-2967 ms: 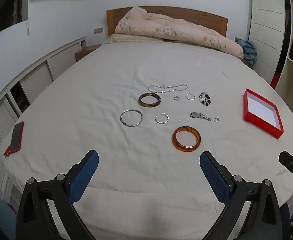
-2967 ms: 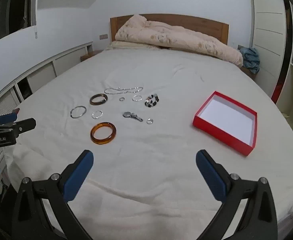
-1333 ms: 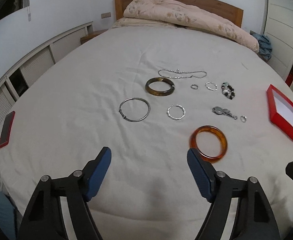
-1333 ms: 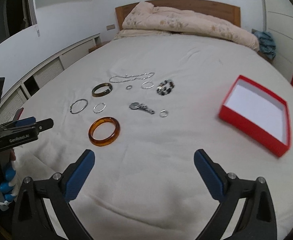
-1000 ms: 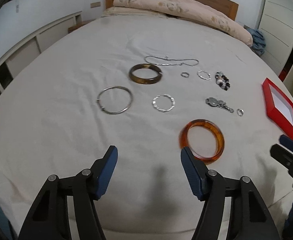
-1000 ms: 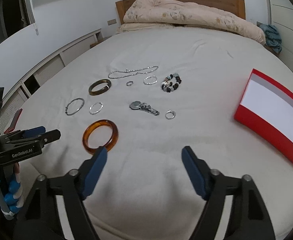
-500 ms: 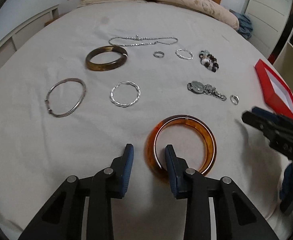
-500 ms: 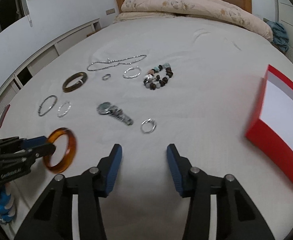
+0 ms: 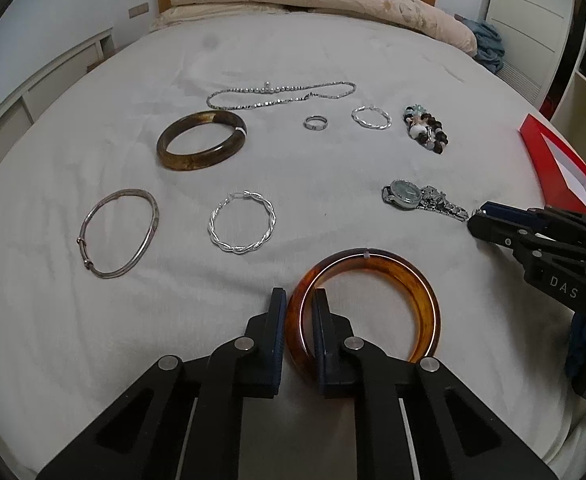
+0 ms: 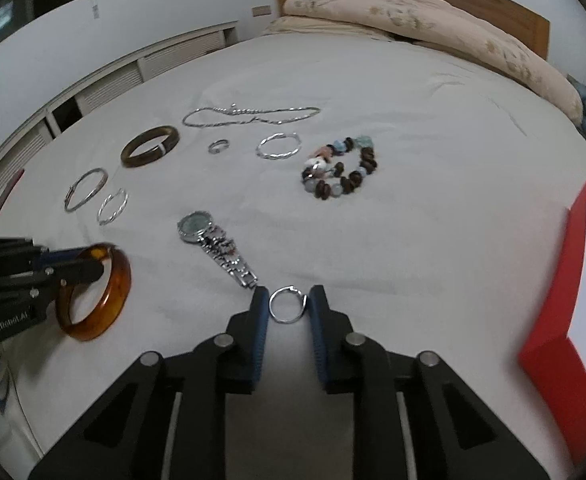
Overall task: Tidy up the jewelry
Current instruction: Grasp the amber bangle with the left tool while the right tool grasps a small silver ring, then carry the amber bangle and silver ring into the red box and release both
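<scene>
My left gripper is shut on the near left rim of an amber bangle that rests on the white bed sheet. The bangle also shows in the right wrist view. My right gripper is low over the sheet with a small silver ring between its fingers; a gap shows on each side of the ring. A red box with a white inside lies to the right.
Farther on the sheet lie a silver watch, a twisted silver hoop, a thin silver bangle, a dark brown bangle, a silver chain, a small ring, another hoop and a bead bracelet.
Both grippers moved forward and down to the sheet and narrowed. The left one closed onto the amber bangle's rim. The right one came around the small ring.
</scene>
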`<state>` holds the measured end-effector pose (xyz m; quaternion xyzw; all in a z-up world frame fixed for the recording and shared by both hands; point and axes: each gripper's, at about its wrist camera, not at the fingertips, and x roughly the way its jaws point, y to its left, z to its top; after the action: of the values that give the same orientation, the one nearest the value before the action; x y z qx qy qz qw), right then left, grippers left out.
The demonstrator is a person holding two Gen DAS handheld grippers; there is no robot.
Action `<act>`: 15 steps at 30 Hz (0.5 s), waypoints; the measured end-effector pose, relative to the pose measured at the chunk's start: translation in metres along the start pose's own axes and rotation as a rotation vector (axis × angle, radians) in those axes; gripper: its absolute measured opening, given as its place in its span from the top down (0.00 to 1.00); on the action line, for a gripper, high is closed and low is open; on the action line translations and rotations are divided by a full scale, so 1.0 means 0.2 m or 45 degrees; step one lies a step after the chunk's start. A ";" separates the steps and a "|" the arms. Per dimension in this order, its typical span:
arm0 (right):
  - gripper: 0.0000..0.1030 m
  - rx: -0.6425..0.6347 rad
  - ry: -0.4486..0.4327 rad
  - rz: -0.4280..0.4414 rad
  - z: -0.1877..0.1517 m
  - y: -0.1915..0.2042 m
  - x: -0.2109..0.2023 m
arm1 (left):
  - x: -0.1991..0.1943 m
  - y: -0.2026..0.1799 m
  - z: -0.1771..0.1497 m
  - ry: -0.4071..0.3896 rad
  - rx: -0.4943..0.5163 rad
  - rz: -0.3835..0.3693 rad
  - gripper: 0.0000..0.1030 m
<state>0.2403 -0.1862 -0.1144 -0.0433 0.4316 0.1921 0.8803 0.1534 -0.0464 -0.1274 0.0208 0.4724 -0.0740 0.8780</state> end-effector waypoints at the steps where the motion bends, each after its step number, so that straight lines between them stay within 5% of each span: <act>1: 0.81 0.002 0.000 0.004 0.00 0.00 0.00 | -0.01 0.00 0.00 -0.004 -0.003 0.001 0.88; 15: 0.81 0.100 -0.069 -0.006 -0.09 0.03 -0.40 | -0.20 -0.06 0.02 -0.035 -0.023 0.003 0.89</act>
<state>0.1816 -0.2096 -0.0634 -0.0046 0.4147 0.1739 0.8932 0.1329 -0.0535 -0.0907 0.0125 0.4611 -0.0690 0.8846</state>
